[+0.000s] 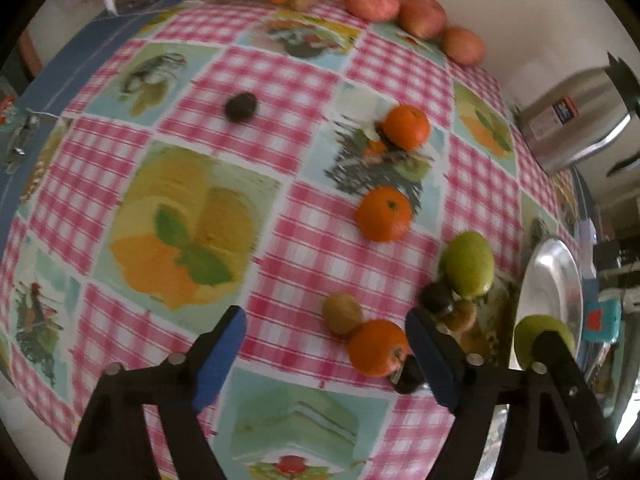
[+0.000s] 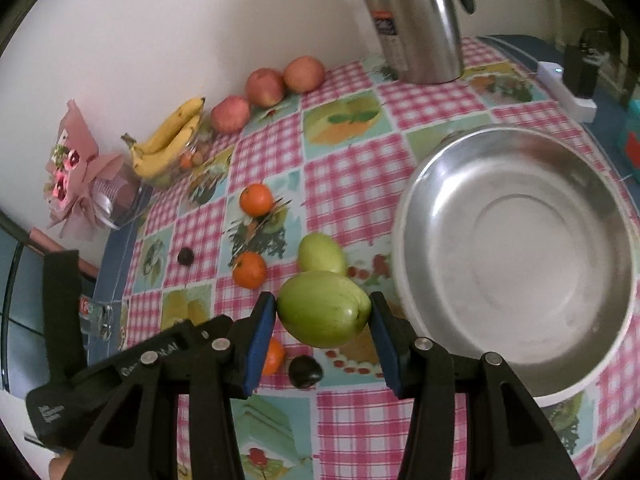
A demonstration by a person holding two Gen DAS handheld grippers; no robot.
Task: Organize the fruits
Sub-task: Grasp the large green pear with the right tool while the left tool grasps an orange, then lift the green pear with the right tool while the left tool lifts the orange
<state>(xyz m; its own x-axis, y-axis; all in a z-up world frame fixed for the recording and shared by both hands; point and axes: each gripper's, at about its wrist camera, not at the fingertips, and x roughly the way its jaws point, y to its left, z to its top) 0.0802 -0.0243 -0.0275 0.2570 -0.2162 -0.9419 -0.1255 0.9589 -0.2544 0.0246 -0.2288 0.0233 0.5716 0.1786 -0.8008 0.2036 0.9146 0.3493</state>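
Across the table lies a tablecloth (image 2: 344, 176) of pink checks and fruit pictures, pushed against a pale wall (image 2: 160, 20). Along that wall sit three apples (image 2: 264, 87), a bunch of bananas (image 2: 172, 136), a pink wrapped bouquet (image 2: 76, 168) and a steel kettle (image 2: 416, 20). A wide metal bowl (image 2: 404, 264) rests on the cloth, bare inside. Loose on the cloth are oranges (image 1: 384, 214), a kiwi (image 1: 342, 312), a small dark fruit (image 1: 241, 107) and a green fruit (image 2: 322, 254) just beside the bowl. The right gripper (image 2: 322, 314) is clamped on another green mango (image 2: 324, 308), blue pads pressing both its sides, lifted above the cloth next to the bowl's rim. The left gripper (image 1: 326, 360) hangs wide apart over the cloth, holding nothing, one finger (image 1: 430, 356) right by an orange (image 1: 378, 347).
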